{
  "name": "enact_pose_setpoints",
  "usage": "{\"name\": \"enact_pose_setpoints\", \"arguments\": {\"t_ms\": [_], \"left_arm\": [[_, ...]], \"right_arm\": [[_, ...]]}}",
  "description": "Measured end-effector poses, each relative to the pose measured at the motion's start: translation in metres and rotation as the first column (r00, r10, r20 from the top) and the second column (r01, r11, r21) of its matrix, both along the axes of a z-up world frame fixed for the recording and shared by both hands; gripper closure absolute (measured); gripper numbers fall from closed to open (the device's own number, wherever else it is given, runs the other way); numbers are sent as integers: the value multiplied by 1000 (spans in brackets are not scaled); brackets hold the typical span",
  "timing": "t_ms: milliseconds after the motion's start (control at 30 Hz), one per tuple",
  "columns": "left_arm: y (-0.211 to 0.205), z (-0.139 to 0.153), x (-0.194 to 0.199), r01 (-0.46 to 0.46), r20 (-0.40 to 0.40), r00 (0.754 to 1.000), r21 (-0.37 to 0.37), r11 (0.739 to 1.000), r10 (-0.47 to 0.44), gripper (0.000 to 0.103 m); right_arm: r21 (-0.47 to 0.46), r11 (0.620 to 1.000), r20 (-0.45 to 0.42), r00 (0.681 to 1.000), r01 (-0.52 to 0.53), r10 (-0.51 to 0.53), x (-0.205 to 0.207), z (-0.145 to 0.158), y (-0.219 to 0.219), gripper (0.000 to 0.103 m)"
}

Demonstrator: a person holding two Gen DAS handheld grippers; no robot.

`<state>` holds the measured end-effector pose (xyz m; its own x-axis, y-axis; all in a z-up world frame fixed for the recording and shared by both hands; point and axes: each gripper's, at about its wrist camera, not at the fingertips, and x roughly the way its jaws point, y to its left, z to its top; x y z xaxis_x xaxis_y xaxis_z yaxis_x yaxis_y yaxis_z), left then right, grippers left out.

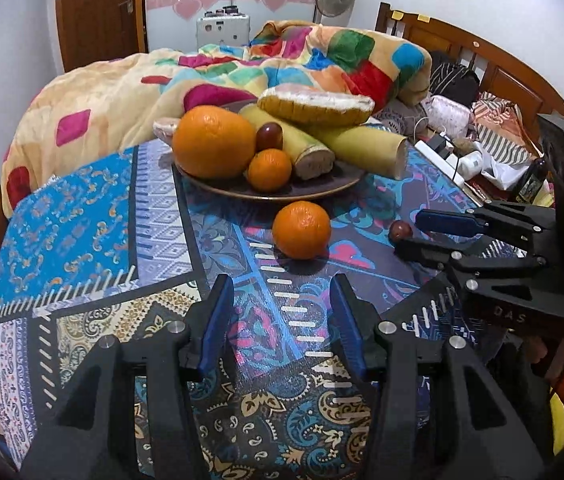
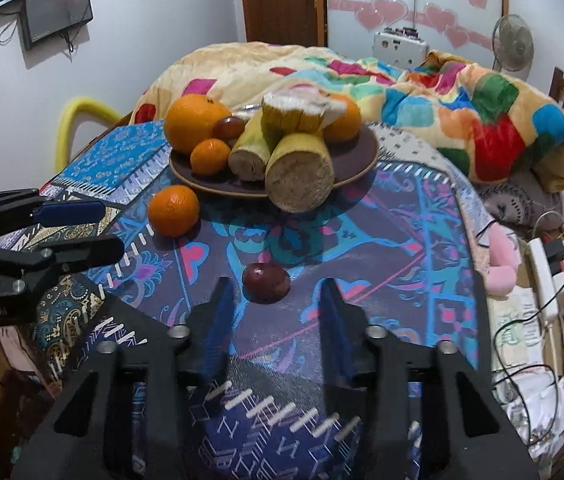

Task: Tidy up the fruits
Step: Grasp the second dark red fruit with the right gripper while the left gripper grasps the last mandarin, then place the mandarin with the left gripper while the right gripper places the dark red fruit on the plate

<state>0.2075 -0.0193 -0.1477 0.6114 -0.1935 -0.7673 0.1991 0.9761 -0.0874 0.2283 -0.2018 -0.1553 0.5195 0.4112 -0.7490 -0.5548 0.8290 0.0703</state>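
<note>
L gripper [image 1: 282, 320] jaws wide, nothing between, over patterned cloth [image 1: 94, 216] on tabletop. R gripper [image 2: 274, 320] jaws wide too, holding nothing; small dark red fruit [image 2: 266, 282] sits on cloth just ahead of its tips at 12 o'clock. Loose orange [image 1: 301, 230] at 12 from L gripper, just beside plate [image 1: 322, 190] rim. Plate holds big orange [image 1: 213, 141], small orange [image 1: 269, 170], another dark fruit [image 1: 269, 136], plus yellow cut pieces [image 2: 300, 176].
</note>
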Motion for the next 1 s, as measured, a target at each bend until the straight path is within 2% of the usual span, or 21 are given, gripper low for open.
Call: {"name": "enact_pose_setpoints", "arguments": {"t_ms": [100,167,267,867,1000], "left_arm": [[-1,-4,5,3,-8,1000,2,1000,-3,53],[-3,-7,9,3,-14,1000,6,1000,-3,53],[-6,-9,14,2,-21,1000,6,1000,-2,53],[-21,-4,46,1,-19,1000,1,1000,-1,53],[-22,-5,46,12,-22,1000,-1,1000,-12,63]], "right_arm": [[5,1000,12,1000,-1,1,1,-1,0,72],[19,1000,6,1000,-12,12,0,-1,1,82],[20,999,11,1000,-28,28,-4,0,5,87],[56,998,55,998,35,-38,2,19,-30,88],[68,997,63,997,48,-52,5,23,-36,88]]}}
